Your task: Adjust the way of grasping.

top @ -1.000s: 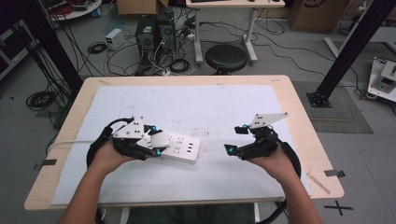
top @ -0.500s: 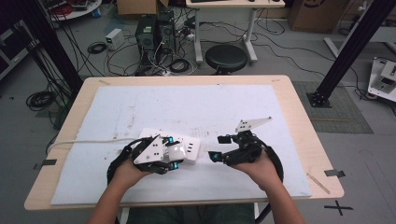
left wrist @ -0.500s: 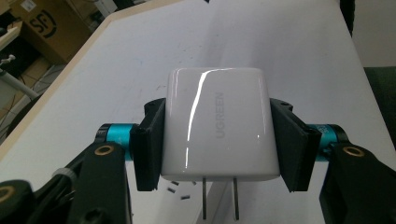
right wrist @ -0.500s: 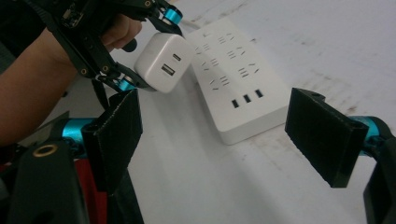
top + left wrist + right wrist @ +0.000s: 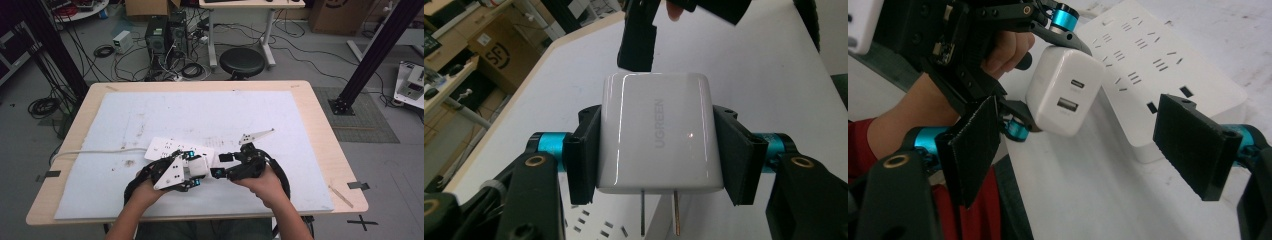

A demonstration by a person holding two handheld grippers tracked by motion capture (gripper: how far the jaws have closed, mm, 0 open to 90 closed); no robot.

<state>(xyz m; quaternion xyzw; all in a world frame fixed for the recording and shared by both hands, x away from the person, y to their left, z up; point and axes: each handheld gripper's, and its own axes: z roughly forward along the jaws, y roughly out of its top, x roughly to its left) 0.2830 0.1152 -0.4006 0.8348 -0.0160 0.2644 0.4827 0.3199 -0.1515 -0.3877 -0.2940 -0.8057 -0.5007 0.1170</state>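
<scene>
At the near edge of the pale grey mat [image 5: 280, 120] on the wooden table [image 5: 325, 125], we see in the high view the left gripper [image 5: 192, 170] clamped on a white square plastic wall charger [image 5: 200, 168], held just above the near end of a flat white plastic power strip [image 5: 172, 148] with a white cord. The left gripper view adds what that view cannot: both black pads [image 5: 584, 152] press the charger's [image 5: 656, 132] sides, and its two metal prongs [image 5: 659, 212] point down over the strip's slots. The right gripper view shows the charger's [image 5: 1063, 97] port face, with the strip [image 5: 1158, 60] just behind it. The right gripper [image 5: 1088, 145] stands wide open with nothing between its jaws, just beside the charger.
</scene>
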